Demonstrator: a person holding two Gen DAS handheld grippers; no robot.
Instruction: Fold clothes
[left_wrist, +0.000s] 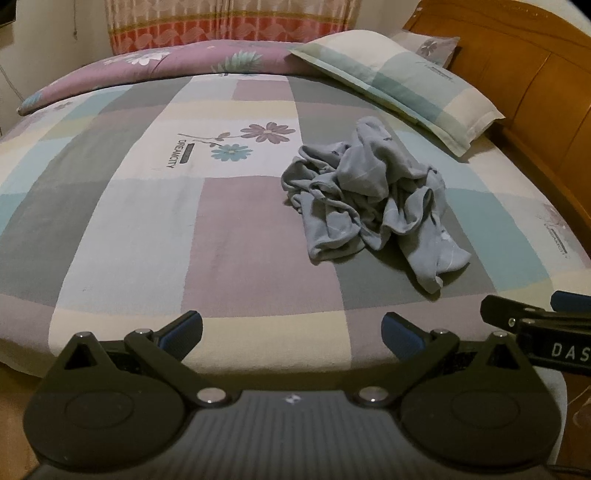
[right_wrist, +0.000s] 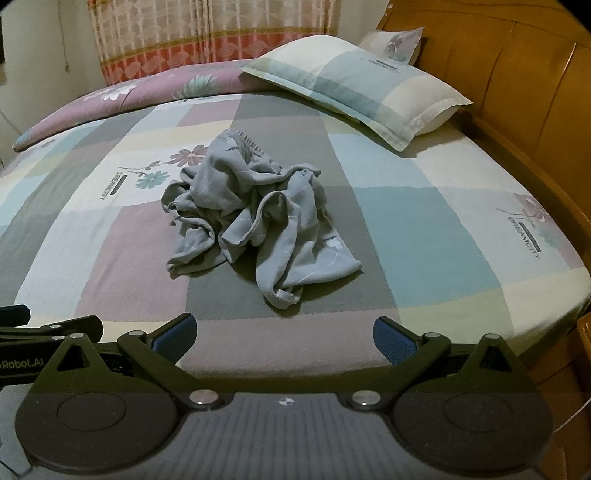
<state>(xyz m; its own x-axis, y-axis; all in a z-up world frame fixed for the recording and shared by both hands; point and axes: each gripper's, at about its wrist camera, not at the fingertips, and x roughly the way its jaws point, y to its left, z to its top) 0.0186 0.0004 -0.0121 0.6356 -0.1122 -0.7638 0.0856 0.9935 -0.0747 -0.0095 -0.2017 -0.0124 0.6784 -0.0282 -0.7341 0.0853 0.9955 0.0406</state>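
A crumpled grey-blue garment (left_wrist: 369, 199) lies in a heap on the patchwork bed sheet (left_wrist: 110, 206), right of the middle in the left wrist view. The same garment (right_wrist: 255, 225) sits near the middle in the right wrist view. My left gripper (left_wrist: 291, 334) hovers over the bed's near edge, open, nothing between its blue pads (left_wrist: 183, 330). My right gripper (right_wrist: 284, 338) is beside it, also open and empty, short of the heap. The right gripper's black body (left_wrist: 539, 325) shows at the right edge of the left wrist view.
A plaid pillow (left_wrist: 399, 85) lies at the back right against a wooden headboard (left_wrist: 535, 92). A folded purple floral quilt (left_wrist: 155, 66) runs along the far side under a curtain (left_wrist: 229, 22). Bare sheet spreads left of the heap.
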